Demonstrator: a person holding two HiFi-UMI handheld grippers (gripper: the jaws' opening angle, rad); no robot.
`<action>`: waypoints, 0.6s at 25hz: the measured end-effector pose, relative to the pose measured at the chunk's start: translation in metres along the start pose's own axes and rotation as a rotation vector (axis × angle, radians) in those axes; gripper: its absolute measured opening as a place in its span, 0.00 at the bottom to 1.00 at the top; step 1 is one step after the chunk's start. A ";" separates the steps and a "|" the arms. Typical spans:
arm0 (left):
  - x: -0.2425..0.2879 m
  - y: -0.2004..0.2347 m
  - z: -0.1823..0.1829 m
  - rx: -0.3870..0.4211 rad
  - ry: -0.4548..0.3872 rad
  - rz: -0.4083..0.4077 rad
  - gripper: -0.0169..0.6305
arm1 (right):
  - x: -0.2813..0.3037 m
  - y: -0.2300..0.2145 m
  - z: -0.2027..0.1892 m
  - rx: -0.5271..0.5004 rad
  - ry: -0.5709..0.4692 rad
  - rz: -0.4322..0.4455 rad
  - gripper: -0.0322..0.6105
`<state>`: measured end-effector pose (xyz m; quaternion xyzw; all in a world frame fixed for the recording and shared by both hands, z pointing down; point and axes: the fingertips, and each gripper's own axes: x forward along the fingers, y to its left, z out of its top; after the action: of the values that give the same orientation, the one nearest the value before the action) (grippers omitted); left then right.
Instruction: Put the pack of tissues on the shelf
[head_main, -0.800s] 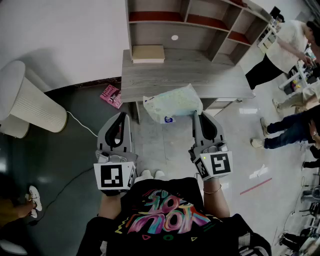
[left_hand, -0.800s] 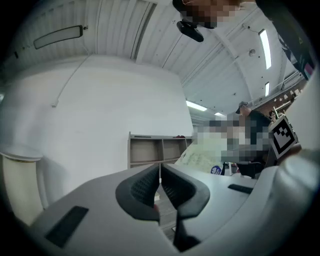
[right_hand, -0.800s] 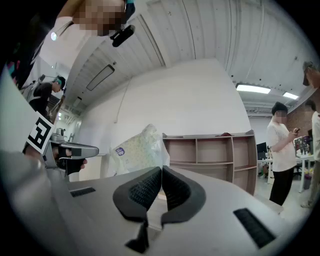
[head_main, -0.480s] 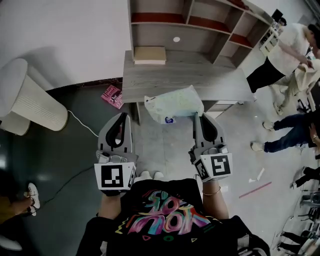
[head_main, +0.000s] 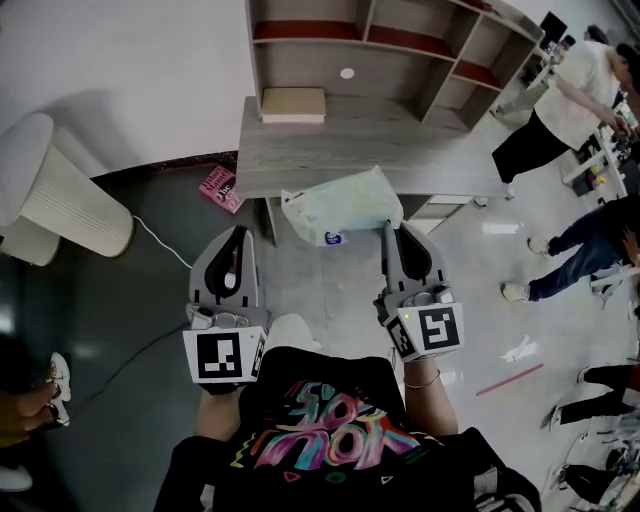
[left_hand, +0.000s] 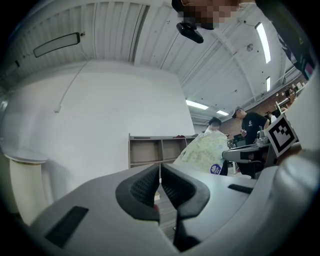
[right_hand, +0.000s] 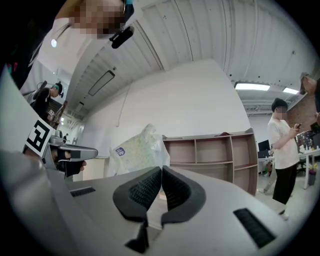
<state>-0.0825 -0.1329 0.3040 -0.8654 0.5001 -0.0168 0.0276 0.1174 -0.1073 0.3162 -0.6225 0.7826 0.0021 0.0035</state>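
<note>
Right hand-held gripper (head_main: 390, 232) pinches the pack of tissues (head_main: 340, 207) by its wrapper edge, before the tabletop (head_main: 350, 150). The pack is probably light, soft and slick. Left hand-held gripper (head_main: 238, 240) is pressed together, empty.

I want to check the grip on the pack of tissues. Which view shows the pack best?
The head view: the whole pack of tissues shows from above, one corner at the tips of the right gripper. The right gripper view shows only part of the pack behind its closed jaws; the left gripper view shows a distant slice.
</note>
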 end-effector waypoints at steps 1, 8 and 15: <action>0.000 -0.001 -0.001 0.005 0.009 -0.004 0.07 | 0.000 0.000 0.000 0.006 0.004 -0.001 0.08; 0.004 -0.001 0.013 -0.052 -0.040 0.031 0.08 | 0.004 0.002 0.011 0.046 -0.041 0.004 0.08; 0.006 -0.005 0.013 -0.054 -0.041 0.035 0.08 | 0.003 -0.001 0.000 0.023 -0.005 0.032 0.08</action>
<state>-0.0740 -0.1354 0.2914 -0.8572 0.5145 0.0148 0.0147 0.1179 -0.1105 0.3160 -0.6099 0.7924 -0.0052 0.0127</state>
